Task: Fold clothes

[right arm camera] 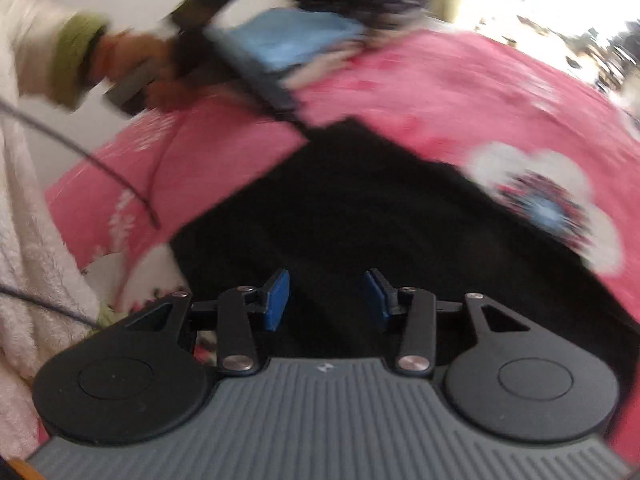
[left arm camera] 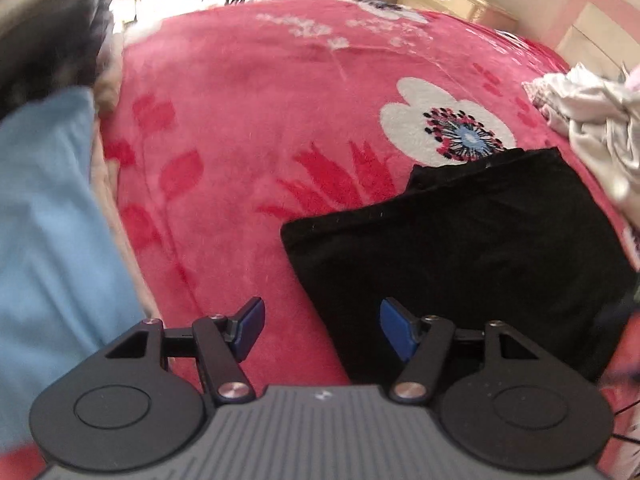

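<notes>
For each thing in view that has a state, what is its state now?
black garment: folded, flat on the blanket.
blue garment: folded, at the bed's edge.
pale clothes: crumpled heap, unfolded.
left gripper: open, empty.
right gripper: open, empty, above the black garment.

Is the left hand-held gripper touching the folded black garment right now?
Apart. The left wrist view shows the left hand-held gripper with its blue pads spread, nothing between them, hovering over the black garment edge and pink blanket.
</notes>
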Tool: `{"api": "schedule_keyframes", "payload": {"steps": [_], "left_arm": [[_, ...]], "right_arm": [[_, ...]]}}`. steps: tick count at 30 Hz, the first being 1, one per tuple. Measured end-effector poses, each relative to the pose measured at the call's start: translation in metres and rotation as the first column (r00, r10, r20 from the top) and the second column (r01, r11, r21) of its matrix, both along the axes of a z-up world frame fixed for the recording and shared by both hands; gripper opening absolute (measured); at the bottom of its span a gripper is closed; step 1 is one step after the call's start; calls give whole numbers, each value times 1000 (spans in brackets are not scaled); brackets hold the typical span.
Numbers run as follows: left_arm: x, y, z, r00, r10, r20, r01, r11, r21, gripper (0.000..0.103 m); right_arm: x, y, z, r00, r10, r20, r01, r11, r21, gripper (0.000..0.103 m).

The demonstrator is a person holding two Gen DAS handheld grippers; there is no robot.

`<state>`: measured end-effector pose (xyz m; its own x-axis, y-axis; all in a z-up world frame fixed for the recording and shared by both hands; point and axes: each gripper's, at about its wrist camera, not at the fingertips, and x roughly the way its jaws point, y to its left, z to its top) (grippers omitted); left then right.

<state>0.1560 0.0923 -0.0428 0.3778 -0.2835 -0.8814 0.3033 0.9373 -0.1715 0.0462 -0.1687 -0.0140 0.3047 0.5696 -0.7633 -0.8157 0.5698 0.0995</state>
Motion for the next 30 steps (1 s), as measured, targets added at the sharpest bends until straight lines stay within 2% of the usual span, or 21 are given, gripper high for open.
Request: {"api": "schedule_keyframes", "payload": {"steps": [5,8,12,14,17,22,26,30], "left_arm": [[-22,13,14,999,51,6,-51,998,21,66],[-28,23,20,994,112,10,-112,993,22,66],[-32,27,21,988,152,17,-153,987,40,66],[-35,25,19,988,154,19,-155,986,56,66],[-39,24,15,985,172,6,-172,983,66,66],[-54,30,8,978,209,-19,-207,977,53,66],[-59,35,6,974,224,-25,-223,974,34,66],[-58,38,2,973,227,-29,-226,974,27,66]], "right_arm": [[-19,49,-20,995,-30,-93,46,983,179,42],[-28,71,-25,984,-51,-169,91,967,236,42],[-37,81,-33,920,-82,-383,197,942,272,42],[-48,79,-34,909,-68,-410,190,945,265,42],[-61,75,-30,932,-57,-358,142,966,217,43],[-56,68,-29,965,-121,-232,154,979,132,43],[-65,74,-31,994,-69,-80,75,994,75,44],[-73,75,-43,999,-21,34,21,1000,12,44]]}}
